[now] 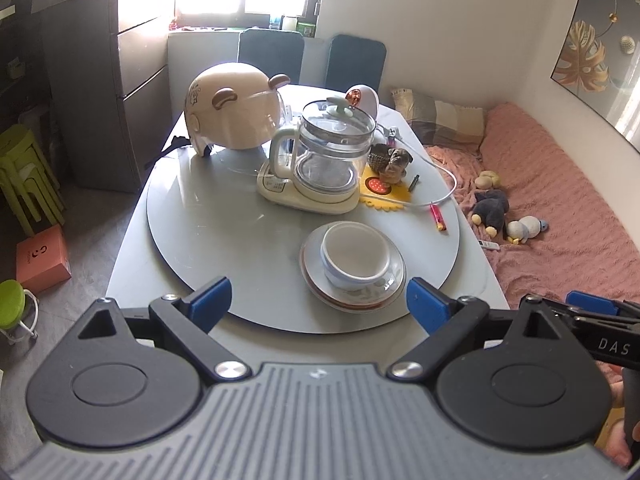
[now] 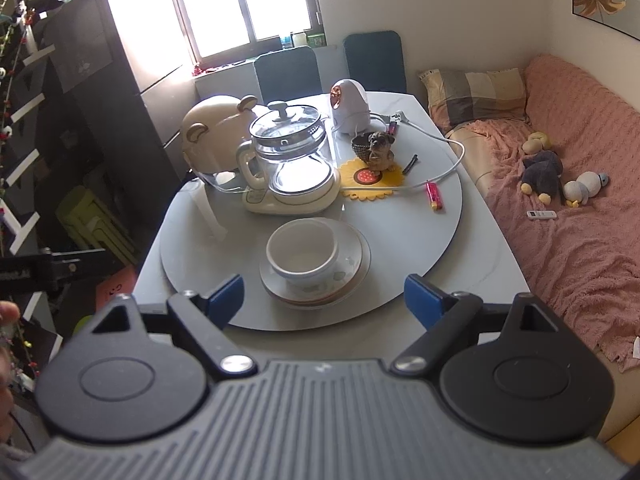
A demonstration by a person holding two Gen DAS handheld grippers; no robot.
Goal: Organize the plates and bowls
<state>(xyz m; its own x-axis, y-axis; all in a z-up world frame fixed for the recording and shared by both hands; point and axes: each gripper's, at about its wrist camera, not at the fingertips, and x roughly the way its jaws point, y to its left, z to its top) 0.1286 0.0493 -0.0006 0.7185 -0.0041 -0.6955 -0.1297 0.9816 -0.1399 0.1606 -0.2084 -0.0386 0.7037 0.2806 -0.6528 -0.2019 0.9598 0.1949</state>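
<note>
Two views. Left wrist: left claw (image 1: 319,304) released, nothing between its jaws; white bowl (image 1: 355,255) sits on stacked plates (image 1: 390,280) at near edge of round turntable (image 1: 224,220) on the surface. Glass kettle (image 1: 320,156), helmet (image 1: 232,112), dog figurine (image 1: 394,162), lighter (image 1: 438,217) behind. "DAS" readable on right claw's arm. Right wrist: right claw (image 2: 324,298) released, empty; bowl (image 2: 303,250) on plates (image 2: 352,258) just ahead, kettle (image 2: 288,156) beyond.
</note>
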